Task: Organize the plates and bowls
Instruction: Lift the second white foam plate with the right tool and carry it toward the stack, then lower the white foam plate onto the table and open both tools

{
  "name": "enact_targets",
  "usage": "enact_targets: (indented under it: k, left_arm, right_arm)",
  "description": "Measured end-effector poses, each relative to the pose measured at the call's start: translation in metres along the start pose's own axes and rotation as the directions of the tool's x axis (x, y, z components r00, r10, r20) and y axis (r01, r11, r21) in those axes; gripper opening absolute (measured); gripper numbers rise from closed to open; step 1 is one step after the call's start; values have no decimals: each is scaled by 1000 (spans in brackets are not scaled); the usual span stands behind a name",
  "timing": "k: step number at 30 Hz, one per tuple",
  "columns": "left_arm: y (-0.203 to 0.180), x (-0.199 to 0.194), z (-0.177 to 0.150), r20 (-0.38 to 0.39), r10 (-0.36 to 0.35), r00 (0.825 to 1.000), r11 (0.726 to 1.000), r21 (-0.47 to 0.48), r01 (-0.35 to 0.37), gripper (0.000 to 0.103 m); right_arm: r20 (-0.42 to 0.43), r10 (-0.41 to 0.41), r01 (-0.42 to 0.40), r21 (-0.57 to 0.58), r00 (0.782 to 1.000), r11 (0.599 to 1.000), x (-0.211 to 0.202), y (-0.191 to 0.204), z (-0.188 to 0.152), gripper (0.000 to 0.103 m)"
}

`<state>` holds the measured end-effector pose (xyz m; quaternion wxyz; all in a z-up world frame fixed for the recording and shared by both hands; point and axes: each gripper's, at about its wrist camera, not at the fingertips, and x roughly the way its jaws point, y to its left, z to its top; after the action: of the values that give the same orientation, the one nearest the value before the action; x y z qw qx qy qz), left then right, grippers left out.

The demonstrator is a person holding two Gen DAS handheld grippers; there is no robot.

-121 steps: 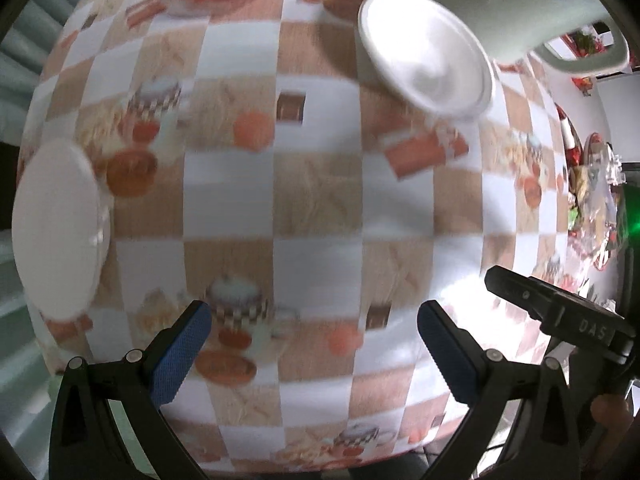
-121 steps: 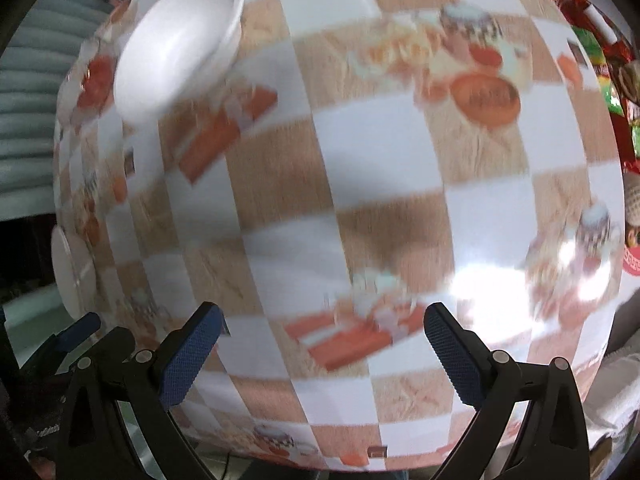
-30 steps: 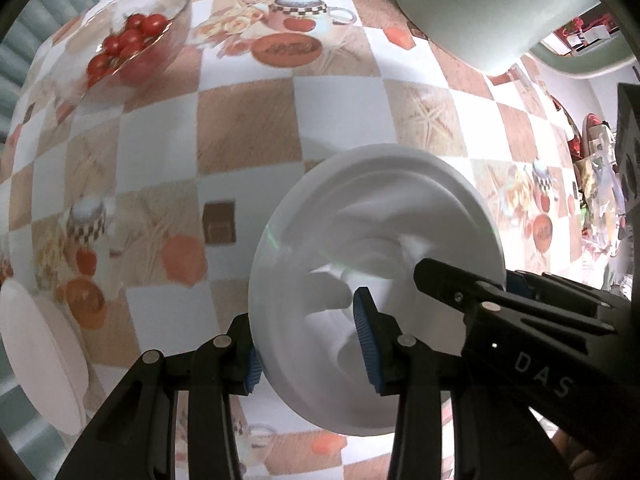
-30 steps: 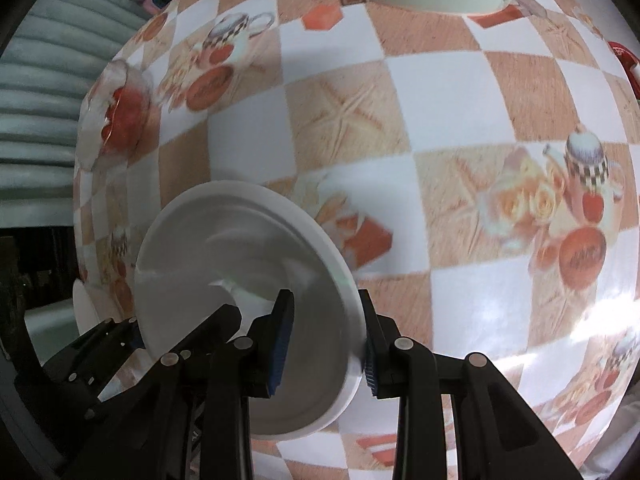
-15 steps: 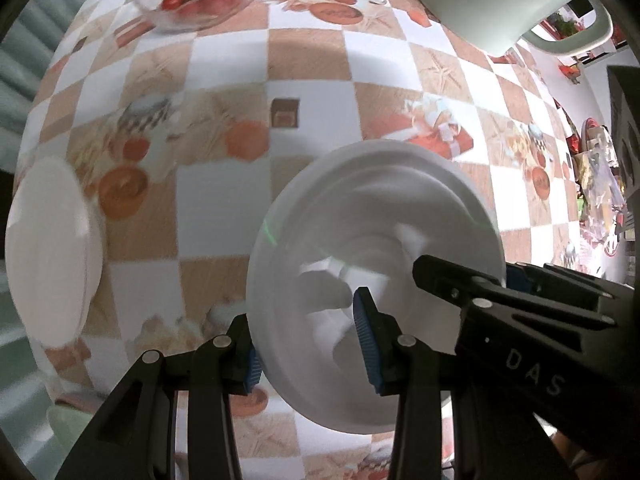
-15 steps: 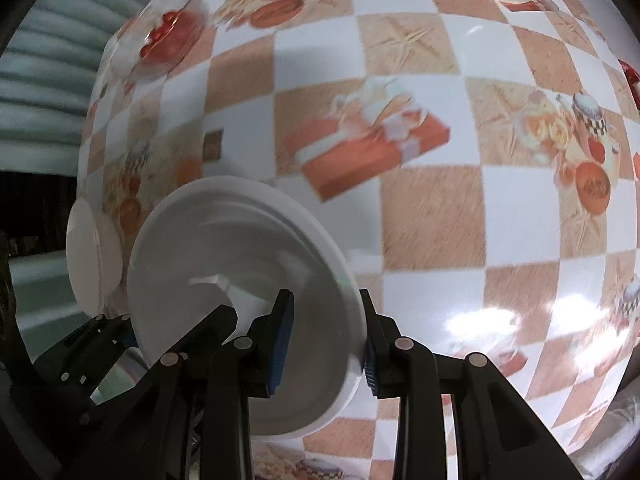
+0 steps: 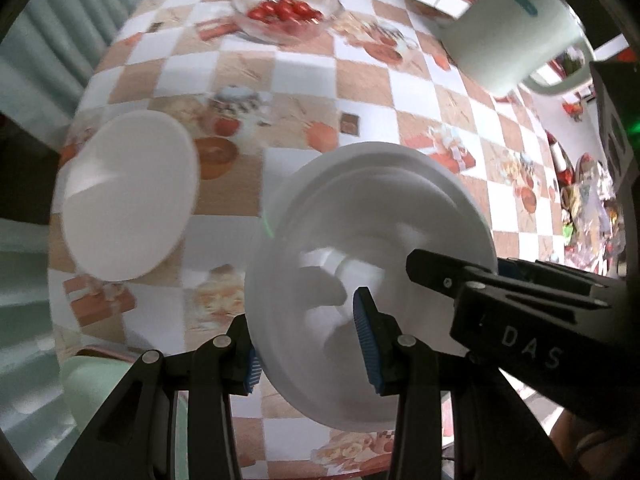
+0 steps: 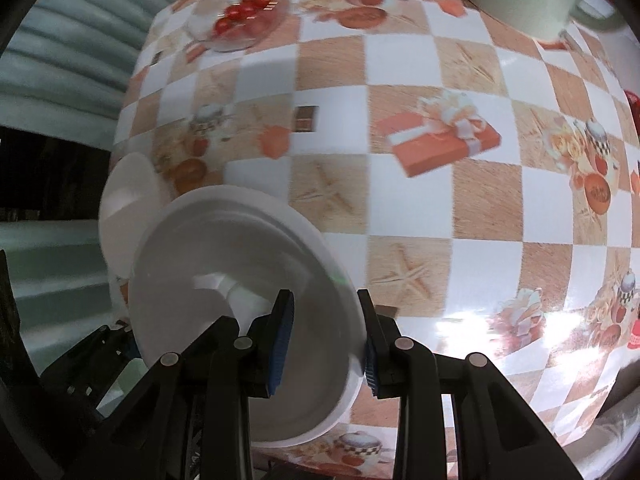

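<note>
Gripping one white bowl [image 7: 372,240] between them, both grippers hold it clear of the bench [image 8: 440,140], tilted so its hollow faces the cameras. The left gripper [image 7: 308,344] has its jaws narrow, clamped on the near rim on that side; the right gripper [image 8: 324,334] pinches the opposite rim the same way, one pad inside and one outside. A second white bowl [image 7: 128,200] rests on the checked cloth, up and to the left of the carried one in the left view, and half hidden behind it in the right view. That is the likely stacking target, so the coming move probably runs leftward and down. The left hand is the nearer to it. A glass bowl of tomatoes [image 7: 286,14] and a pale jug [image 7: 512,28] sit well apart at the far edge.
</note>
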<state>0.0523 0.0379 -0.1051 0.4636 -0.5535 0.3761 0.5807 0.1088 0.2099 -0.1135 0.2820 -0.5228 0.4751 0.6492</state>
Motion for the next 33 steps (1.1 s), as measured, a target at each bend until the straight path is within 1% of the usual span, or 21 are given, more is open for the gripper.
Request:
enact_targets:
  k: [3,5,11,16,20,25,33]
  left_arm:
    - [27,-27,-6,31,1,1000,1000,-30,0,43]
    - [38,-35,-7,50,6,999,999,-50,-4,43]
    - [74,-57,-8,91,32,995,994,-109,-22,43]
    - [106,-69,-1,113,52,992,987,-160,-33,43]
    - [131,-71,8,119,76,990,980,-191,-52,43]
    - [152,-66,19,115,93,989,975,-210,-67,43]
    - [168,-51,34,100,92,991,974,-217,-69,43]
  right_arm:
    - [10,2,-1,-32,1000,999,-3,22,-1,34]
    - [19,5,-4,-59,1000,998,-5,39,1,34]
    - [33,12,-7,-136,999,991,-7,85,6,34]
    - [40,23,-15,-186,999,982,-4,119,15,34]
    - [41,33,-23,-214,999,977,2,144,25,34]
    - [34,39,-31,-221,999,975,16,163,40,34]
    - [13,28,-24,-230,1000,973,32,174,59,34]
